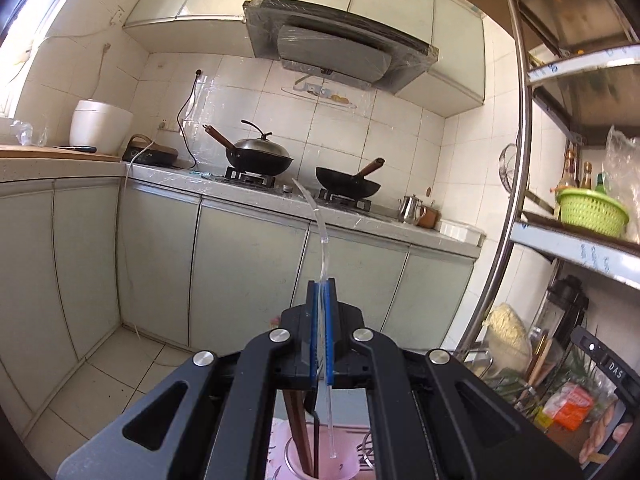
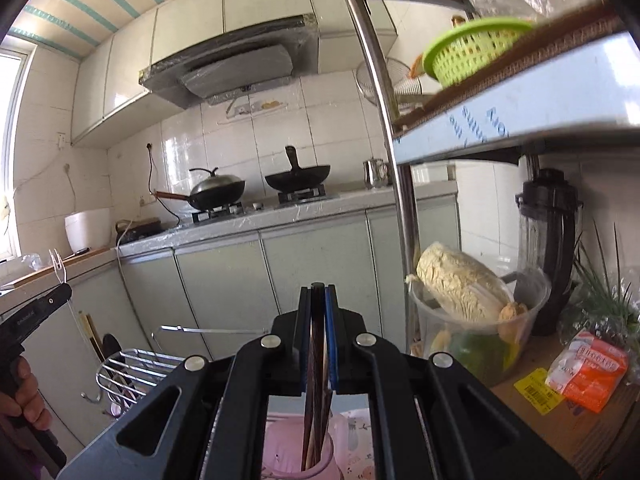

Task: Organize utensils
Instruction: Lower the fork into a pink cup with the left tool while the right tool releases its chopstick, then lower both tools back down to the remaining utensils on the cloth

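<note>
1. Left gripper [image 1: 321, 286]: blue pads [image 1: 330, 320] pressed together on a clear plastic fork [image 1: 322, 240]. The fork stands nearly upright; its upper part curves away above the pads, and its lower end hangs below them over a pink cup [image 1: 304, 456].
2. Pink cup, left wrist view: directly beneath the left gripper, with dark chopsticks [image 1: 300, 432] standing in it.
3. Right gripper [image 2: 318, 292]: jaws closed on a bundle of dark chopsticks [image 2: 318, 344], held upright between the blue pads [image 2: 331, 340]; the lower ends reach into the pink cup [image 2: 296, 456] just below.
4. Right wrist view, far left: the left gripper [image 2: 60, 290] with the fork's tines [image 2: 56, 264] rising above it.
5. Wire rack [image 2: 132, 372]: below and left of the right gripper, beside the cup.
6. Background: counter [image 2: 280, 212] with two woks [image 2: 298, 178], well beyond both grippers.
</note>
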The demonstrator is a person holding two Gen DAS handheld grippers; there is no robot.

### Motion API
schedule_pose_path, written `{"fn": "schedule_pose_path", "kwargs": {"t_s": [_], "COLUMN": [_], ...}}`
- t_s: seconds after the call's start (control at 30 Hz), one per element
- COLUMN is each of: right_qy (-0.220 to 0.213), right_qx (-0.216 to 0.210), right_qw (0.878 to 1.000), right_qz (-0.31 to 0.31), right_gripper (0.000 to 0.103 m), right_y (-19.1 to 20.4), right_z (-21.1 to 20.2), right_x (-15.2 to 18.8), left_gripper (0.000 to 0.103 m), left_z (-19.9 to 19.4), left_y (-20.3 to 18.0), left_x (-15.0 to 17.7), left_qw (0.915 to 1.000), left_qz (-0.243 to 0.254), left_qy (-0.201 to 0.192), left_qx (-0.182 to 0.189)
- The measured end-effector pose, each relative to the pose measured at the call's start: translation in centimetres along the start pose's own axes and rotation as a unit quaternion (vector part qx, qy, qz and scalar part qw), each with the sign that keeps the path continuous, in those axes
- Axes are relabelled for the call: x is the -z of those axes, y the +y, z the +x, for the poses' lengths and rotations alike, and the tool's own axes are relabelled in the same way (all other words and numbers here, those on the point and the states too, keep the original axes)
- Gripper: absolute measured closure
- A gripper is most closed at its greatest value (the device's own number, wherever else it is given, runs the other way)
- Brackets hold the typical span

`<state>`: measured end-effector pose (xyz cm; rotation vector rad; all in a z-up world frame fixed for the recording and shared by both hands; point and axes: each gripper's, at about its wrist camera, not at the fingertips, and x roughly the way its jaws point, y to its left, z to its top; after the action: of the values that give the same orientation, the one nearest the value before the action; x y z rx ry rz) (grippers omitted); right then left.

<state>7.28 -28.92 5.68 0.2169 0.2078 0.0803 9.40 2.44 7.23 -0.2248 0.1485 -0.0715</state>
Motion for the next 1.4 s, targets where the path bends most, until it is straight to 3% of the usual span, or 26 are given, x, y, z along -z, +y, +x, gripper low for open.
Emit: {"fn": "schedule_pose_path", "kwargs": {"t_s": [0.5,0.87,0.93,1.0,1.07,1.4], "right_qy": [0.099,0.121,0.124,0.117,0.108,0.071], "right_qx": [-0.018,-0.019,-0.019,-0.026,-0.032,-0.024], "right_qw": [0.993,0.991,0.991,0.991,0.991,0.996], "right_qz": [0.057,0.055,0.054,0.062,0.066,0.056], "right_gripper": [0.096,0.094,0.09,0.072,0.066,0.058], "right_y": [-2.3,-2.1,-2.1,-2.2,-2.3,-2.0], "right_z": [2.2,3.1,3.1,2.7,2.2,-1.3], "right_x": [5.1,5.7,5.8,5.7,5.5,4.0], "left_gripper": [0.101,0.101,0.098,0.076,0.063,0.06], "left_z": [0.7,2.4,2.6,2.6,2.1,-0.5], "left_y": [3.1,4.1,4.1,4.2,4.3,4.3], "left_x": [5.4,6.8,6.7,6.6,6.3,4.6], "left_qw": [0.9959,0.9888,0.9882,0.9877,0.9888,0.9901], "left_qz": [-0.018,-0.052,-0.05,-0.051,-0.055,-0.067], "left_qy": [0.089,0.139,0.143,0.146,0.137,0.12], "left_qx": [0.005,0.019,0.021,0.022,0.022,0.029]}}
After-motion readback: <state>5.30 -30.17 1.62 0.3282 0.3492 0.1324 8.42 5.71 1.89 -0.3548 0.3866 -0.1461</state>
